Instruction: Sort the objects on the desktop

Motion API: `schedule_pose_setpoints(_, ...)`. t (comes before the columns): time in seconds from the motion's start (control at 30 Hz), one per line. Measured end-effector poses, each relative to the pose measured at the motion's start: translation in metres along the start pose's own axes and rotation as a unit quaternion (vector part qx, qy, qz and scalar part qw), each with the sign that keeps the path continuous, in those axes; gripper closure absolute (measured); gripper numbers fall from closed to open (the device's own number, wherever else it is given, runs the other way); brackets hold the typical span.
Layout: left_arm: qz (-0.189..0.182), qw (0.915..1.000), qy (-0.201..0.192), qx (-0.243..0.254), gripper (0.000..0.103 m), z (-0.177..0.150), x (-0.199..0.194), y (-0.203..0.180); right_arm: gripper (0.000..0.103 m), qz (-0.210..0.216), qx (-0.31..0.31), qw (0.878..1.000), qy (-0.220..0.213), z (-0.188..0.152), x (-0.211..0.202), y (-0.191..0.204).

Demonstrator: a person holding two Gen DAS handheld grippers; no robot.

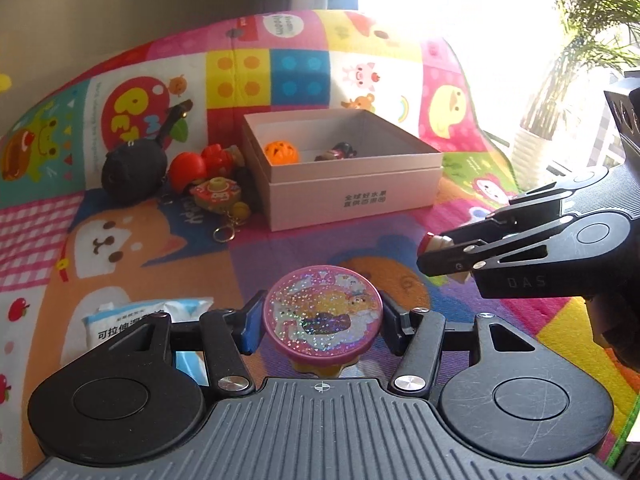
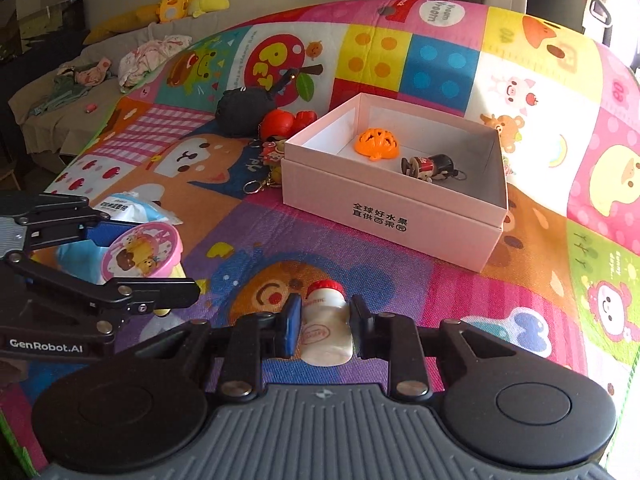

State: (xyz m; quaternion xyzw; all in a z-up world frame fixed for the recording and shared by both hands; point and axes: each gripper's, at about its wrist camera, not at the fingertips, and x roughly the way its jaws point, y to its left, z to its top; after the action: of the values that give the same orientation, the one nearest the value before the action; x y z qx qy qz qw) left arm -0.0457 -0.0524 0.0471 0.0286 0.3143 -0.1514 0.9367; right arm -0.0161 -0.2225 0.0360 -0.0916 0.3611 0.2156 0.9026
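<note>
On the patterned play mat (image 2: 400,264), an open pink box (image 2: 396,216) was seen at about one o'clock from the right gripper (image 2: 324,326), with an orange toy helmet (image 2: 376,142) and a small dark figurine (image 2: 430,168) inside. A black plush (image 1: 132,168) and red toys (image 1: 200,164) were heaped at the box's nine o'clock. A glittery pink-lidded toy (image 1: 322,312) was pinched by the left gripper (image 1: 322,322). A small red-capped bottle (image 2: 326,320) was clamped by the right gripper, apparently lifted.
</note>
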Motion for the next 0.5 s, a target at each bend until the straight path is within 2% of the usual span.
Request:
schedule_pose_setpoints(0.27, -0.046, 0.9966, -0.041, 0.054, 0.042, 0.027, -0.023, -0.044, 0.078, -0.008, 0.037, 0.997, -0.065, -0.001, -0.068, -0.023)
schedule_pose_setpoints(0.37, -0.044, 0.9953, -0.052, 0.069, 0.042, 0.043, -0.017, -0.052, 0.078, -0.026, 0.047, 0.994, -0.1, 0.002, -0.084, -0.033)
schedule_pose_setpoints(0.5, -0.032, 0.9956, -0.064, 0.06, 0.042, 0.071, 0.008, -0.047, 0.078, -0.044, 0.069, 0.99, -0.115, 0.004, -0.083, -0.049)
